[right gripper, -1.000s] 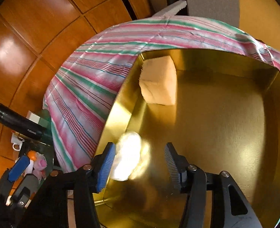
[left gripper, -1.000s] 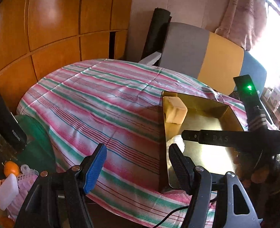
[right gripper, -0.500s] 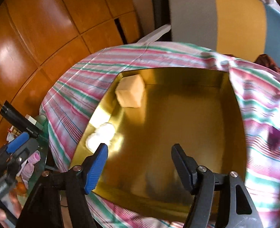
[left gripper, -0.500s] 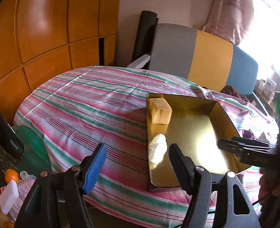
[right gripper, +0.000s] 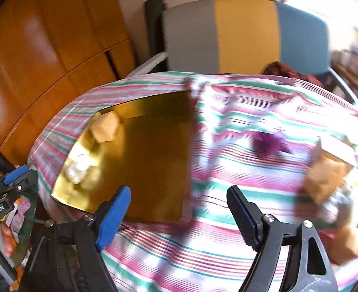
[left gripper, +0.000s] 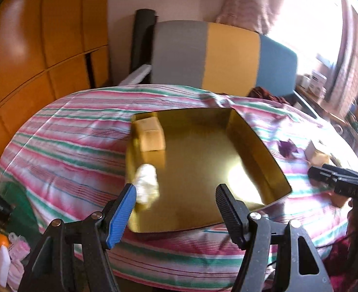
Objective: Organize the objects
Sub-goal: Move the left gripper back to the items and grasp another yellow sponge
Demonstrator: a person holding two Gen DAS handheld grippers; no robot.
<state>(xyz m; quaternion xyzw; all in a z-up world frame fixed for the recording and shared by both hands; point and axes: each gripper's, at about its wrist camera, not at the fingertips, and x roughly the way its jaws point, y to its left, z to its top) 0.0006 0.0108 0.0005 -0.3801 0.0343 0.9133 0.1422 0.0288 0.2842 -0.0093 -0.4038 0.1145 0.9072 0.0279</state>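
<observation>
A gold tray (left gripper: 251, 136) (right gripper: 154, 150) lies on the striped tablecloth. In it sit a tan block (left gripper: 151, 135) (right gripper: 104, 126) at the far left corner and a white crumpled ball (left gripper: 146, 186) (right gripper: 78, 168) by the left wall. My left gripper (left gripper: 175, 209) is open and empty, above the tray's near edge. My right gripper (right gripper: 179, 213) is open and empty, above the cloth at the tray's near right corner. A purple object (right gripper: 268, 143) (left gripper: 287, 147) and tan boxes (right gripper: 324, 177) (left gripper: 316, 154) lie on the cloth right of the tray.
A grey, yellow and blue chair back (left gripper: 222, 56) stands behind the table. Wooden panels (left gripper: 45, 36) fill the left. A basket of small items (left gripper: 6, 250) sits low at left. The right gripper's body (left gripper: 336, 177) shows at the right edge of the left wrist view.
Both grippers have pulled back and swung right. The right gripper left the tray, leaving the white ball in it, and now faces the cloth with the purple object and tan boxes.
</observation>
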